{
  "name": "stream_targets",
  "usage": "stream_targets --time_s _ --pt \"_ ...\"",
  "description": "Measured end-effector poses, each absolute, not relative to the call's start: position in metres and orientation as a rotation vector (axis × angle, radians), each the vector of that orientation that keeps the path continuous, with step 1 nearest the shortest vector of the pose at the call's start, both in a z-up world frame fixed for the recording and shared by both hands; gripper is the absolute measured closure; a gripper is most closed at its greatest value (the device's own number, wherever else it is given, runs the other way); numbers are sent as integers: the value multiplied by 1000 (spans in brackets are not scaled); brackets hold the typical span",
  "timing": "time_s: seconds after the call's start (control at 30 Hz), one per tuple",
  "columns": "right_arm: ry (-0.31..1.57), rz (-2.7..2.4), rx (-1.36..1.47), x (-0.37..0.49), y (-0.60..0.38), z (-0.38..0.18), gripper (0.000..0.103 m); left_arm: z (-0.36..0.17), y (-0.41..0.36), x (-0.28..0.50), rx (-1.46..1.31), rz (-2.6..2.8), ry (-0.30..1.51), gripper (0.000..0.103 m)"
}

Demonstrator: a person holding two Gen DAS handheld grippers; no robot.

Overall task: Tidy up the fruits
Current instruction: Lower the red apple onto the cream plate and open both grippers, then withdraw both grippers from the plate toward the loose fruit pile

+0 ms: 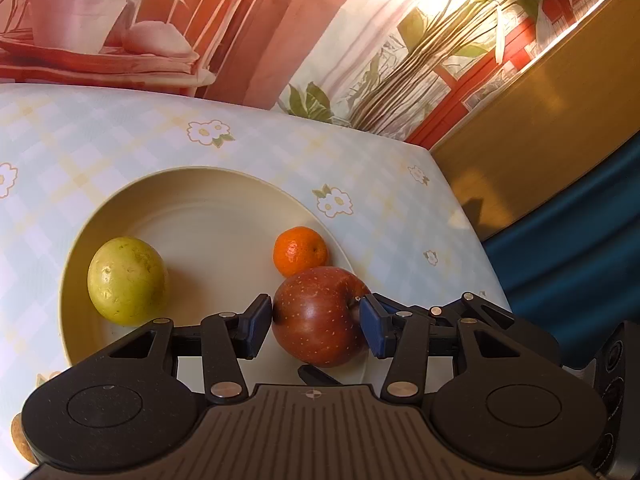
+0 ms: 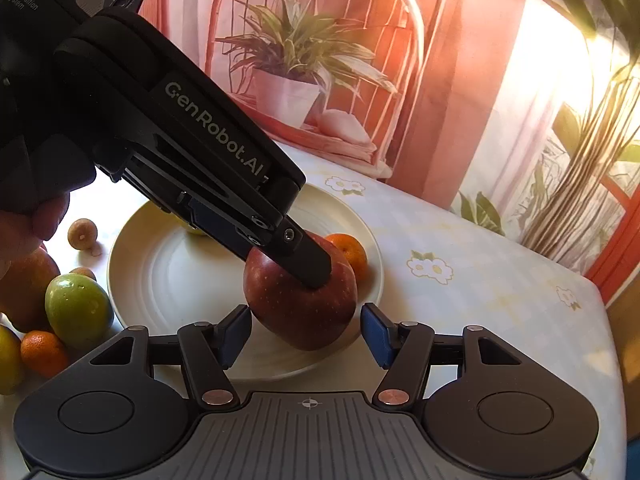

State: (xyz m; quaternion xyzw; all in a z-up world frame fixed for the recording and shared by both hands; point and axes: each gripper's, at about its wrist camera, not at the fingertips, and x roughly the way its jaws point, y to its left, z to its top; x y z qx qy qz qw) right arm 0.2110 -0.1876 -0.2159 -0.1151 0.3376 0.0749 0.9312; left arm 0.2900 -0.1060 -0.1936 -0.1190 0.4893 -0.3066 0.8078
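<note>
On the plate, the left gripper clamps the apple. Right gripper stands apart, holding nothing. Likely firm, smooth, heavy; grip its widest sides.

Warm light floods in from upper right, blowing out the backdrop (pure glare), casting soft shadows on the counter; fisheye bends edges, corners dark, focus sharp

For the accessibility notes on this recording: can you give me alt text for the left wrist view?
The left tongs straddle a red apple on a cream plate, their blue pads right at its sides. A small mandarin sits just behind the apple, and a green fruit lies on the plate's left. The plate rests on a flowered tablecloth.
</note>
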Motion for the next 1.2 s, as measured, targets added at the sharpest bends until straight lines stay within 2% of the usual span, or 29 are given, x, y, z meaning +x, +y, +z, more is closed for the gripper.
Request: stream_targets --time_s 0.23,0.77,1.2 --pt "696 115 -195 210 -191 -214 47 -182 -108 282 -200 -660 1003 52" --pt "707 66 -55 200 -197 -208 48 -152 -48 256 -228 -540 895 52" --pt "650 75 33 169 -167 -205 48 -132 7 215 -33 -429 788 51"
